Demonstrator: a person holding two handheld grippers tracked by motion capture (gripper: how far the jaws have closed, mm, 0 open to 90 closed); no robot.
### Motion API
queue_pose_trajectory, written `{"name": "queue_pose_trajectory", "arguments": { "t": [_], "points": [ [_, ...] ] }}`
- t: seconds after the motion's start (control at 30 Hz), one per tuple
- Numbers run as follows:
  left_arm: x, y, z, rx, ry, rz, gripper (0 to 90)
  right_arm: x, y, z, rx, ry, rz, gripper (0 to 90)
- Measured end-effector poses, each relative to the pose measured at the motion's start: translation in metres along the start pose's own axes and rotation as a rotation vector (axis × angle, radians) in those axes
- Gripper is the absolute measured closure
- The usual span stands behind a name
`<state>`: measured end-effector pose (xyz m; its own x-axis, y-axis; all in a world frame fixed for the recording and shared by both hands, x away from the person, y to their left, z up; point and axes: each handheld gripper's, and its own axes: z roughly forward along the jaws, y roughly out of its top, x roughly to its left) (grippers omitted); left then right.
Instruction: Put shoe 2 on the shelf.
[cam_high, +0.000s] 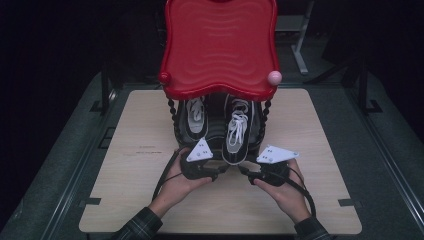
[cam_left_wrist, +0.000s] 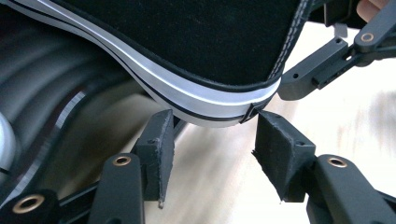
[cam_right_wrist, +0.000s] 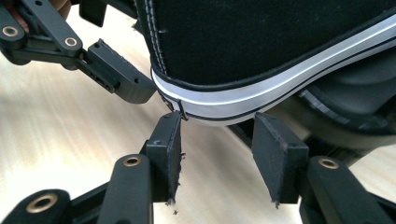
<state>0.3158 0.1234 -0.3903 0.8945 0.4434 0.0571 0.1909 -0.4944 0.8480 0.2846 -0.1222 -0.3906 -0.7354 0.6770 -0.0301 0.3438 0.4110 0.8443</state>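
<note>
Both tongs, left and right, stand half open at the heel of the right black sneaker on the rack's lower shelf, mid-bench, gripping nothing. Next, probably: clamp the heel and pull the sneaker out.

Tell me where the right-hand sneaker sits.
In the high view, the black sneaker sits under the red tray, right of its twin, heel poking out between both hand-held grippers.

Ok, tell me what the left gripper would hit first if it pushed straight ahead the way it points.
Most likely the heel of the black sneaker: its white sole band sits just beyond the left gripper, whose jaws stand open either side of it. Depth is hard to judge, but nothing lies between.
</note>
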Motion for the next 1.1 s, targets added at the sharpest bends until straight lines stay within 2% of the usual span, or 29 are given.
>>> {"name": "queue_pose_trajectory", "arguments": {
  "t": [0.07,0.27,0.47,0.6,0.67,0.8,0.83,0.9,1.03,1.1],
  "points": [
    [0.005,0.008,0.001,-0.013,0.025,-0.015,49.0,-0.005,0.006,0.001,-0.012,-0.015,0.002,53.8],
    [0.014,0.019,0.004,-0.016,0.053,-0.027,51.1,-0.014,0.015,0.003,-0.023,-0.037,0.016,55.2],
    [0.023,0.031,0.013,0.006,0.099,-0.046,53.8,-0.024,0.024,0.010,-0.032,-0.085,0.030,58.4],
    [0.025,0.035,0.018,0.010,0.122,-0.041,55.1,-0.027,0.027,0.013,-0.030,-0.109,0.036,60.3],
    [0.026,0.041,0.020,0.016,0.139,-0.040,55.4,-0.031,0.028,0.014,-0.044,-0.124,0.058,63.1],
    [0.026,0.043,0.023,0.027,0.152,-0.031,55.3,-0.033,0.030,0.014,-0.040,-0.134,0.068,64.7],
    [0.026,0.044,0.026,0.045,0.161,-0.017,55.3,-0.033,0.029,0.016,-0.030,-0.139,0.079,65.7],
    [0.025,0.044,0.028,0.054,0.174,-0.018,55.2,-0.032,0.029,0.018,-0.019,-0.154,0.083,67.0],
    [0.027,0.048,0.033,0.065,0.169,-0.030,55.1,-0.035,0.029,0.019,-0.022,-0.171,0.092,69.0],
    [0.028,0.050,0.038,0.089,0.166,-0.022,55.5,-0.036,0.028,0.019,-0.015,-0.181,0.093,70.4]
  ]
}}
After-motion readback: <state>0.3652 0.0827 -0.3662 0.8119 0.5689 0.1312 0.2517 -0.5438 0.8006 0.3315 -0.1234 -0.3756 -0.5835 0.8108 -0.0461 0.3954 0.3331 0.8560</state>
